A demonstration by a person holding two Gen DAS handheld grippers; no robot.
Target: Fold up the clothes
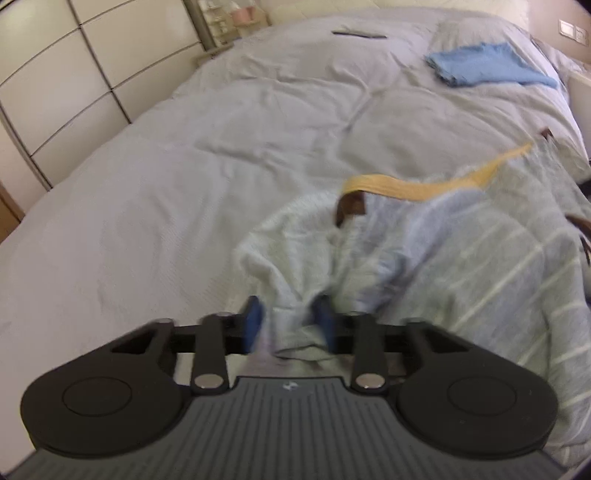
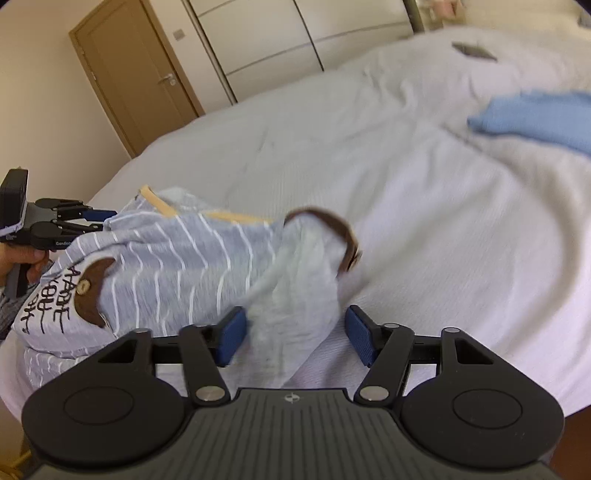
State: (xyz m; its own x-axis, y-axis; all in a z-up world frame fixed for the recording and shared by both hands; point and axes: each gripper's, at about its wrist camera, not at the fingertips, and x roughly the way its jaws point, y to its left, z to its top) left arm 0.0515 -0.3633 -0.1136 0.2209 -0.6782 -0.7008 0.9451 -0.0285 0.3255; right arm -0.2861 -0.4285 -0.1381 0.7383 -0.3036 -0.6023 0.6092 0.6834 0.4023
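The striped shirt point(image 2: 177, 254) lay bunched on the near part of the bed point(image 1: 184, 155), its grey-blue cloth crossed by thin white lines, with a yellow band point(image 1: 424, 184) along one edge and brown trim point(image 2: 332, 229) at another. The left gripper point(image 1: 290, 321) was clamped on a fold of the shirt, the cloth bunched between its two blue pads point(image 1: 253, 317). In the right wrist view that same gripper point(image 2: 99, 219) showed at the far left, held by a hand point(image 2: 26, 258), its fingers closing on the shirt's edge. The right gripper point(image 2: 295, 336) stood with its jaws spread apart, a loose flap of the shirt lying between the pads point(image 2: 232, 332) but not pinched. A folded blue cloth point(image 1: 487, 64) rested well apart near the pillow point(image 1: 476, 27). A wardrobe point(image 1: 55, 74) stood beside the bed and a brown door point(image 2: 136, 74) beyond it
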